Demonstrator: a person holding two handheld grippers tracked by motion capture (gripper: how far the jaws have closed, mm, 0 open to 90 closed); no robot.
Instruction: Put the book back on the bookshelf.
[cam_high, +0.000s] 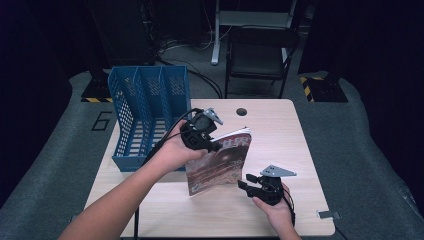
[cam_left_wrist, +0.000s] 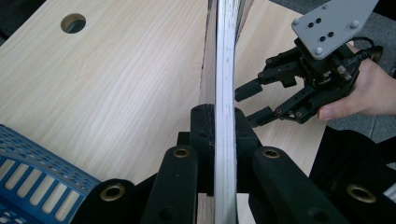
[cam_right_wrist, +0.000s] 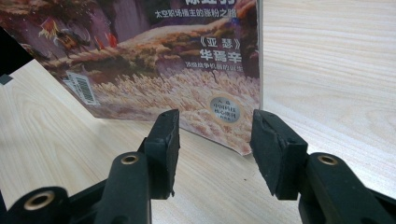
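While my left gripper (cam_left_wrist: 219, 135) stays out of the question for anything new, since its pads are clamped on the top edge of the magazine (cam_high: 220, 162), the next move falls to my right gripper (cam_high: 252, 184). Its jaws stand spread with nothing between them, low over the table (cam_high: 280, 130) and just short of the magazine's lower corner. In the right gripper view that corner hangs right ahead of the gap, between the two pads and a little beyond them, not touching either.

From the high view, the magazine stands tilted on its bottom edge near the middle of the table, cover towards me, its long axis running up from the tabletop to my left gripper. It lies up and to the left of my right gripper, so the right is the nearer free hand to that bottom corner.

Beyond my left hand (cam_high: 172, 150), the blue file rack (cam_high: 147, 107) sits at the table's left rear, its slots open upward and just beside the magazine. I judge the magazine is bound for one of them, and the right jaws would steady the lower edge for the lift.
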